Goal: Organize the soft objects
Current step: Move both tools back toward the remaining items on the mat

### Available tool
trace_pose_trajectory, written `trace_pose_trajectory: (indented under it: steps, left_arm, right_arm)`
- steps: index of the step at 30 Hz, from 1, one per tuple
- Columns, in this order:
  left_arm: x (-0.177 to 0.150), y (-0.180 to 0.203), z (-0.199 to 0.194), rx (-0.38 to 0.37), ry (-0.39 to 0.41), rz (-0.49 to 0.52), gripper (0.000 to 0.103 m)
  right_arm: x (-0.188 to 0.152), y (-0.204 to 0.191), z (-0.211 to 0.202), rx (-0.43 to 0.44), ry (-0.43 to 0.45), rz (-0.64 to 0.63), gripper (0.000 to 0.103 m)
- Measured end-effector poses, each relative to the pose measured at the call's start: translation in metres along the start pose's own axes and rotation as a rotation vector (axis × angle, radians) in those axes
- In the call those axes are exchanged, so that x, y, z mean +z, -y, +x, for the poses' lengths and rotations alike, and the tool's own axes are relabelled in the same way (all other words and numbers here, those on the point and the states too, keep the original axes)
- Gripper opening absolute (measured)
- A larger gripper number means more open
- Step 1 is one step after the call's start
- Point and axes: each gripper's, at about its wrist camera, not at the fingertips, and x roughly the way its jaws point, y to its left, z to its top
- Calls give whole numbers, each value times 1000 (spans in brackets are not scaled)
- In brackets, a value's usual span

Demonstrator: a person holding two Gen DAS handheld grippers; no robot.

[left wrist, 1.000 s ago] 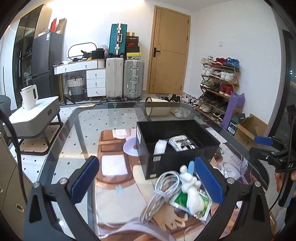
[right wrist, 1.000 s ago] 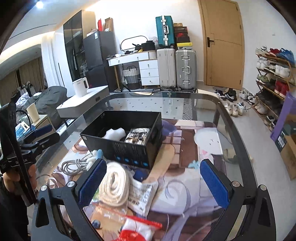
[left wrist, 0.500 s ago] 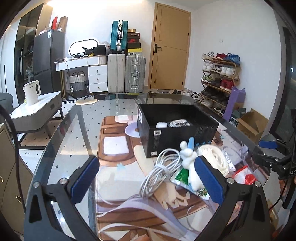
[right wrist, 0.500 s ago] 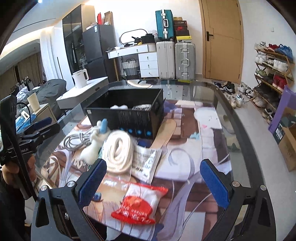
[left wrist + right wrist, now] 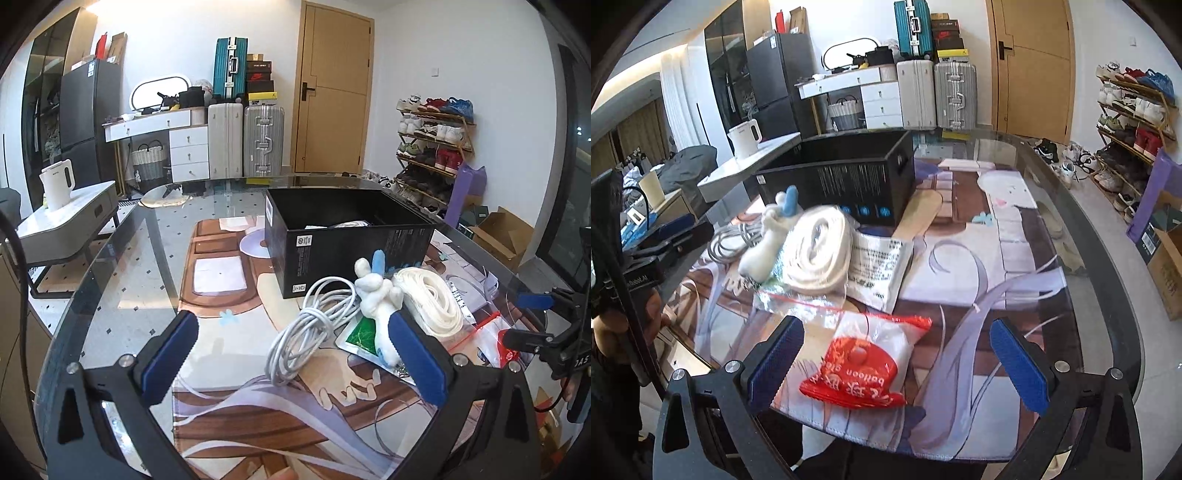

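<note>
A black box stands on the glass table and holds a white bundle. In front of it lie a coiled grey cable, a white plush toy with a blue ear, a rolled white strap, a white printed pouch and a clear bag with a red balloon pack. My left gripper is open, low over the mat, facing the cable and plush. My right gripper is open around the red pack's near end.
A printed mat covers most of the glass table. Suitcases, a white desk, a door and a shoe rack stand beyond. A cardboard box sits on the floor at right. A person's hand holds the other gripper.
Both grippers have pulled back and dropped lower, so the box looks farther off and the pile of soft items fills the foreground. Both stay open.
</note>
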Motion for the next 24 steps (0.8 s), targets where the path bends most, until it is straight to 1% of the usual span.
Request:
trace_pose_trajectory:
  steps: [12,16,24]
  left_arm:
    - [-4,1,2,4,-12,2,103]
    - [-4,2,2,6,-14,4,103]
    - [-6,3,2,13,-16,8,103]
  right_arm:
    - [-11,-3,18,-26,-59,-46,103]
    - [-11,1,21,-53,-66,-56,103]
    - [-10,7,25,-43,-71,-64,102]
